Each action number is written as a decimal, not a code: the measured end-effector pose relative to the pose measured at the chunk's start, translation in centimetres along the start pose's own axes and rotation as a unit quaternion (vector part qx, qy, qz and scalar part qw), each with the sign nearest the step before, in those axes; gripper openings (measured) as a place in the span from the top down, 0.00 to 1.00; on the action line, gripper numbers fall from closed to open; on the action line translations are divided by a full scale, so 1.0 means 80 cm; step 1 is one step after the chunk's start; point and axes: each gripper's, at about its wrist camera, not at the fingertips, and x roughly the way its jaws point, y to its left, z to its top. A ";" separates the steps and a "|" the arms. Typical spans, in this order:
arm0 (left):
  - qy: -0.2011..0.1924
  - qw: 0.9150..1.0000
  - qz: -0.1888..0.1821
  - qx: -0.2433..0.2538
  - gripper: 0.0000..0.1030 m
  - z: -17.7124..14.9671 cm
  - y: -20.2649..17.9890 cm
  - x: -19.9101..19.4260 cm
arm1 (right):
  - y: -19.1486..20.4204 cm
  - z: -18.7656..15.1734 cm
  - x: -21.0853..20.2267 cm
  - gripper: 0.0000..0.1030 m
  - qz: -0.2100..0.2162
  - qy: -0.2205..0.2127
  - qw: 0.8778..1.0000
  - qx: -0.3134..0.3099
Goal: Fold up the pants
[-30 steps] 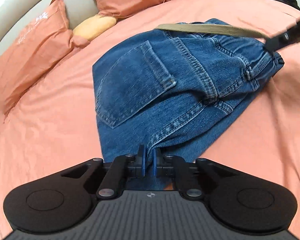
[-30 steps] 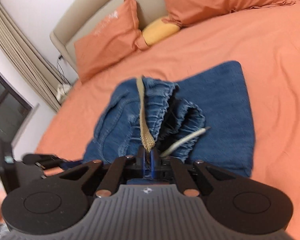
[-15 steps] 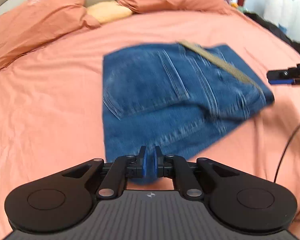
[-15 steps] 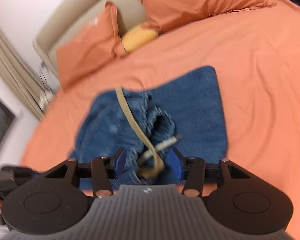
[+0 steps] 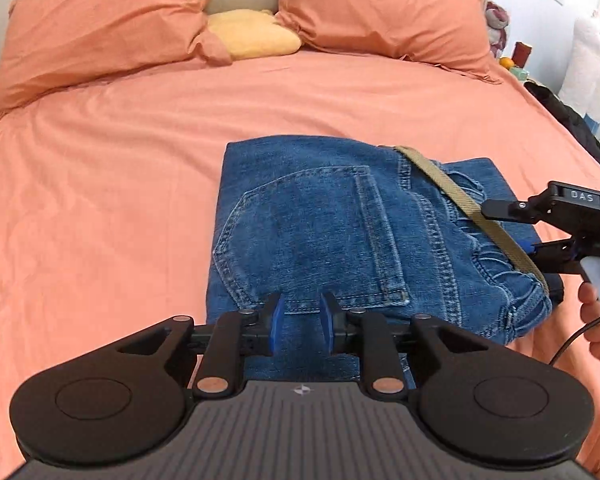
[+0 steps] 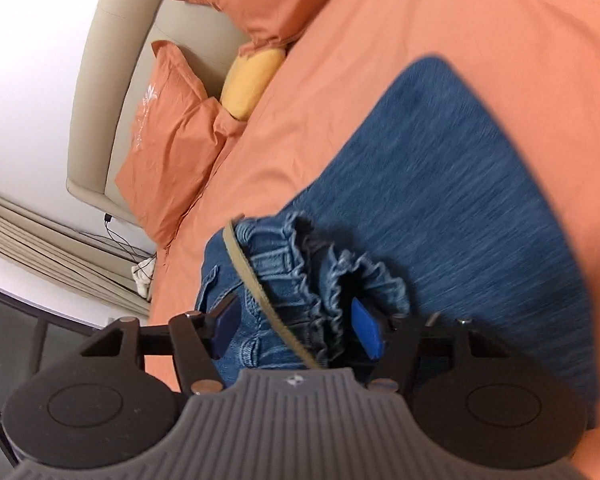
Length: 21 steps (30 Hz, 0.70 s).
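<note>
Blue jeans (image 5: 340, 232) lie folded in a compact block on the orange bed (image 5: 100, 200), back pocket up, with a tan drawstring (image 5: 472, 208) across the gathered waistband. My left gripper (image 5: 300, 320) is open and empty just above the near edge of the jeans. My right gripper (image 6: 296, 326) is open, its jaws straddling the ruffled waistband (image 6: 320, 276) and the drawstring (image 6: 256, 284) without holding them. The right gripper (image 5: 540, 232) also shows at the jeans' right edge in the left wrist view.
Two orange pillows (image 5: 100, 28) and a yellow cushion (image 5: 252, 36) lie at the beige headboard (image 6: 108, 80). Dark clothes (image 5: 572, 120) and soft toys (image 5: 592, 52) sit at the bed's right side. Curtains and cables (image 6: 132, 248) are beside the bed.
Both grippers have opened and let go of the jeans and the drawstring. The folded jeans have settled flat on the bed. The left gripper has drawn back slightly.
</note>
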 end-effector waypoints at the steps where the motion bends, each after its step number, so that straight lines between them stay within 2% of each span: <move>1: 0.004 1.000 -0.001 -0.006 0.75 0.001 0.002 0.001 | 0.003 0.002 0.009 0.44 -0.008 -0.002 1.000 -0.001; 2: 0.008 1.000 -0.004 -0.013 0.75 0.001 0.006 0.003 | 0.008 0.003 0.014 0.51 -0.018 -0.002 1.000 -0.005; 3: 0.012 1.000 -0.007 -0.020 0.75 0.002 0.009 0.003 | 0.015 0.004 0.018 0.63 -0.033 0.001 0.999 -0.012; 4: 0.014 1.000 -0.007 -0.023 0.75 0.002 0.012 0.004 | 0.025 0.006 0.020 0.65 -0.048 0.001 0.999 -0.024; 6: 0.010 1.000 -0.005 -0.025 0.75 0.002 0.016 0.002 | 0.052 0.010 0.022 0.78 -0.078 0.003 0.995 -0.066; 8: 0.005 0.999 -0.008 -0.034 0.75 0.000 0.023 0.000 | 0.085 0.011 0.019 0.85 -0.116 0.008 0.985 -0.128; 11: -0.001 0.998 -0.015 -0.061 0.75 -0.006 0.035 -0.005 | 0.142 0.013 0.010 0.89 -0.142 0.016 0.966 -0.216; 14: -0.008 0.996 -0.023 -0.090 0.75 -0.013 0.048 -0.013 | 0.214 0.018 0.001 0.92 -0.136 0.020 0.948 -0.287; 16: -0.010 0.992 -0.037 -0.117 0.75 -0.017 0.057 -0.018 | 0.255 0.032 -0.005 0.94 -0.117 0.025 0.948 -0.295; 19: -0.017 0.990 -0.051 -0.128 0.75 -0.017 0.065 -0.023 | 0.304 0.051 -0.025 0.95 -0.090 0.024 0.949 -0.302; 21: -0.024 0.990 -0.058 -0.130 0.75 -0.015 0.070 -0.026 | 0.323 0.061 -0.035 0.95 -0.105 0.014 0.941 -0.321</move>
